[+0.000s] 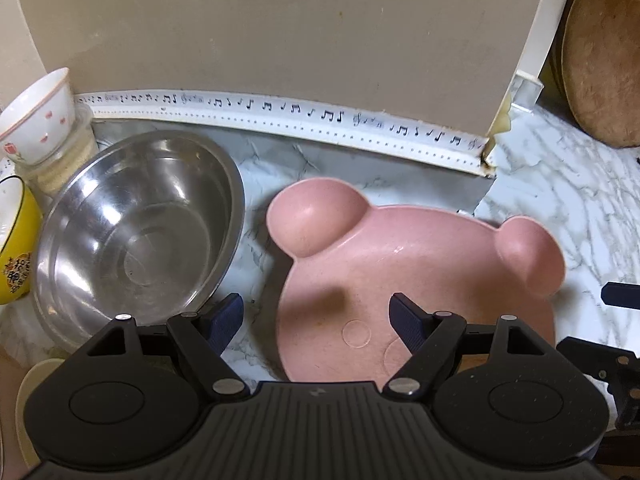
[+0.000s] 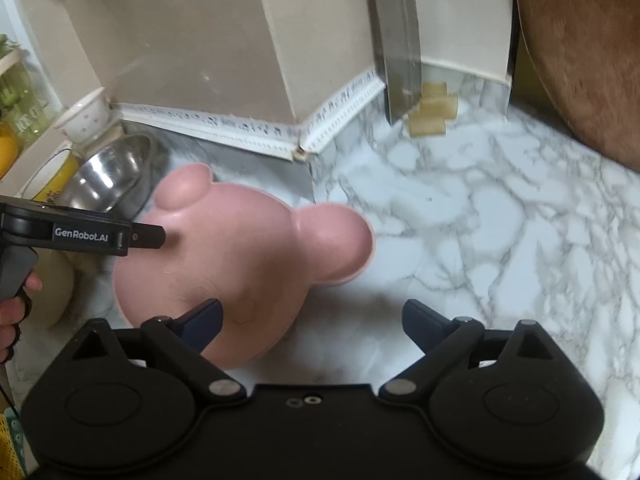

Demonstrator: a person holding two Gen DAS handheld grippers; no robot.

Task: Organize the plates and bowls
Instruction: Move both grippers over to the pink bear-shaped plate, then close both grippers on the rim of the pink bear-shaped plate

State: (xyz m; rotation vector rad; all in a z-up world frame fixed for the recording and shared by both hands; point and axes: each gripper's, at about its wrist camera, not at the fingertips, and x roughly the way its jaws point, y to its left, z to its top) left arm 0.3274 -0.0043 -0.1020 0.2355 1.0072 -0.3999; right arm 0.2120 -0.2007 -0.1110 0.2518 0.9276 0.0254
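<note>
Fingers on both grippers stand wide apart and hold nothing. Those of the left gripper (image 1: 316,320) straddle the near left rim of the pink bear-shaped plate (image 1: 420,280): one fingertip hangs over the marble countertop (image 1: 560,184), in the gap between the plate and the steel bowl (image 1: 136,232); the other hangs over the plate's floor. Those of the right gripper (image 2: 312,320) bracket the plate's near right edge, one finger above the pink surface and one above bare marble.

The plate lies flat on the counter, its two round ears toward the backsplash, just beside the steel bowl. A yellow bowl (image 1: 14,248) and a white floral cup (image 1: 40,120) crowd the far left.

The main risk seems to be the shallow, sloping rim: a pinch could slip off or skid the plate across the smooth marble. Closing at different moments could tilt the plate or knock it into the steel bowl. The left gripper's outer finger has little room beside that bowl and may catch its rim.
</note>
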